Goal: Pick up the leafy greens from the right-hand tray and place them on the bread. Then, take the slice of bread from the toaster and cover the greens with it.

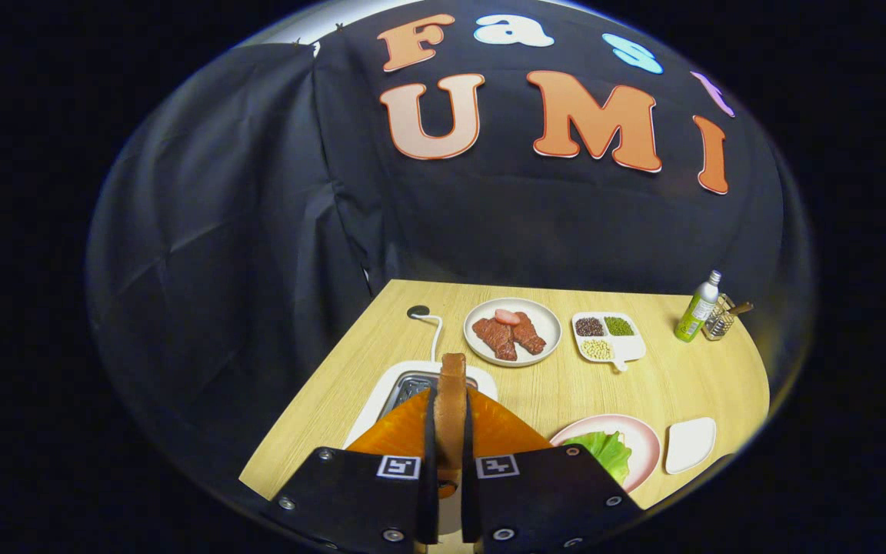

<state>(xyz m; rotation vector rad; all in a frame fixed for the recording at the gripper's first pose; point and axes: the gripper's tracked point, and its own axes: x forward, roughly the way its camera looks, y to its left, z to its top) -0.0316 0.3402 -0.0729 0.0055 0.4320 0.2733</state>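
Gripper (449, 431) squeezing bread slice (452, 400) on edge, holding it above toaster (404, 385), for carrying to greens (604, 450) on pink plate (643, 438).

The handheld two-finger gripper (451, 402) has 2 flat, matte black carriage blocks side by side, parted by a narrow dark slot. Each block widens towards its outer lower corner, giving the pair a trapezoid outline. Small round silver screw heads sit near the corners of both blocks. At the inner top corner of each block is 1 square black-and-white fiducial marker with a white border, so the 2 markers flank the slot. From the blocks rise 2 wedge-shaped ribbed fingers (404, 431) that taper to thin tips, clamped from both sides on the brown-crusted slice of bread (453, 368).
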